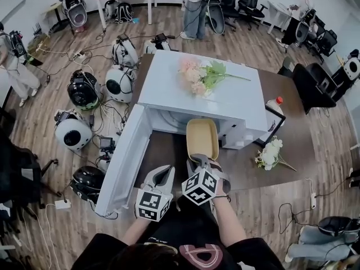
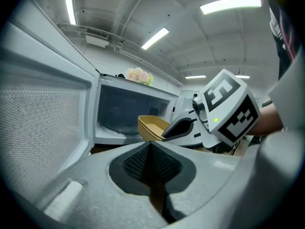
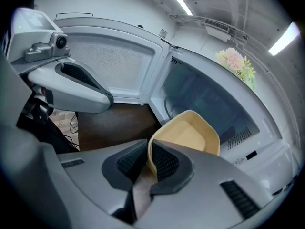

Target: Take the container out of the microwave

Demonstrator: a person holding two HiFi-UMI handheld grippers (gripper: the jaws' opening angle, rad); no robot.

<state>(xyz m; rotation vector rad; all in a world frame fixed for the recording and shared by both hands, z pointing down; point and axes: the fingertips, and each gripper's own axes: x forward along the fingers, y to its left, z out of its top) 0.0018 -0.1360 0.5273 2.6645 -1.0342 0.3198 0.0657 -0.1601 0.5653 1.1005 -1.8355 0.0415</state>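
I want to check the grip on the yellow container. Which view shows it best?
The right gripper view: the right tongs clamp the container by its rim, close up. The head view shows it from above, the grip hidden; the left gripper view shows it small, side-on.

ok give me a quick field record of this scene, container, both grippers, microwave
container: tan plastic tray-shaped container, tilted, in front of the open cavity
right gripper: shut on the container's near rim
left gripper: shut, empty, beside the right gripper
microwave: white microwave on a dark brown table
door: swung open to the left
on top: pink flower bunch
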